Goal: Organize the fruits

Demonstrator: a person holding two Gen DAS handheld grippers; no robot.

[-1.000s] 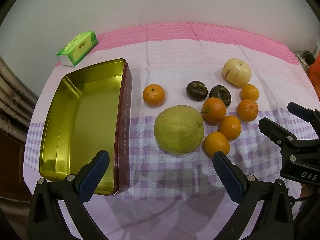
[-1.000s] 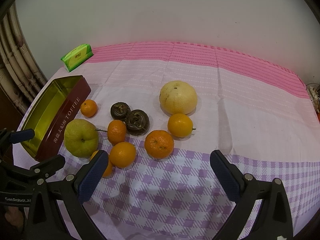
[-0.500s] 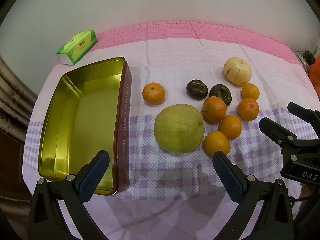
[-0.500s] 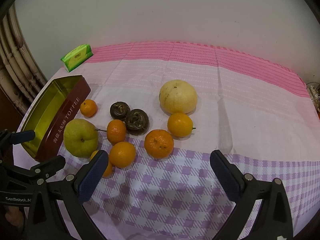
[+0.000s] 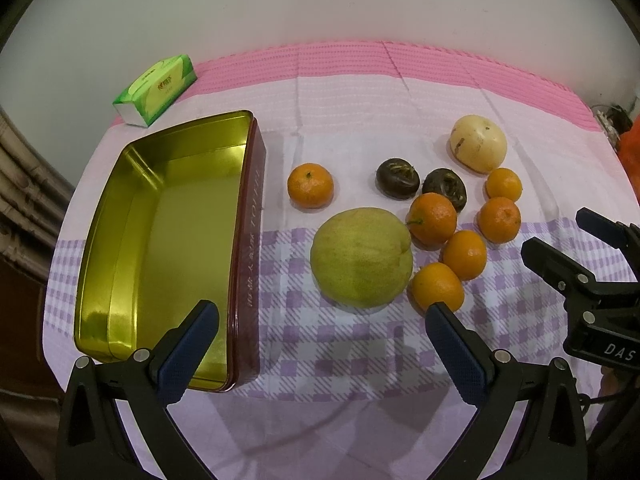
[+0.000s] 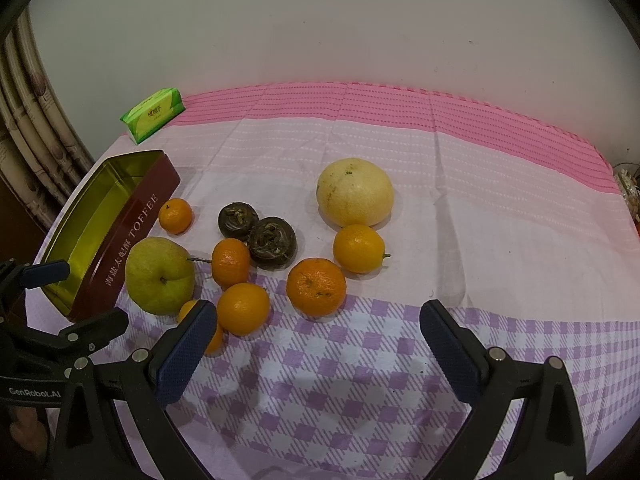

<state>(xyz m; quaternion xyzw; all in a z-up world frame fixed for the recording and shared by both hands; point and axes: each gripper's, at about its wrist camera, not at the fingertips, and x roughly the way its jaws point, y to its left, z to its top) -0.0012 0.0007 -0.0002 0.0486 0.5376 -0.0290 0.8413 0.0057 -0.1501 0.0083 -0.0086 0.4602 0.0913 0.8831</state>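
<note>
An open toffee tin (image 5: 120,240) with a gold inside lies at the left, empty; it also shows in the right wrist view (image 6: 136,220). To its right on the cloth lie a big green pear (image 5: 362,256) (image 6: 160,276), several oranges (image 5: 432,218) (image 6: 316,286), two dark brown fruits (image 5: 398,180) (image 6: 272,242) and a pale yellow round fruit (image 5: 478,144) (image 6: 354,192). My left gripper (image 5: 320,344) is open and empty, in front of the pear. My right gripper (image 6: 320,348) is open and empty, in front of the oranges.
A green tissue pack (image 5: 158,88) (image 6: 154,114) lies at the back left by the wall. The pink and purple checked cloth (image 6: 480,200) covers the table. A curtain (image 6: 24,152) hangs at the left. The right gripper shows at the right edge of the left wrist view (image 5: 592,280).
The left wrist view has shifted slightly; the tin and fruits sit a little higher in it. The fruits have not moved. Both grippers stay open.
</note>
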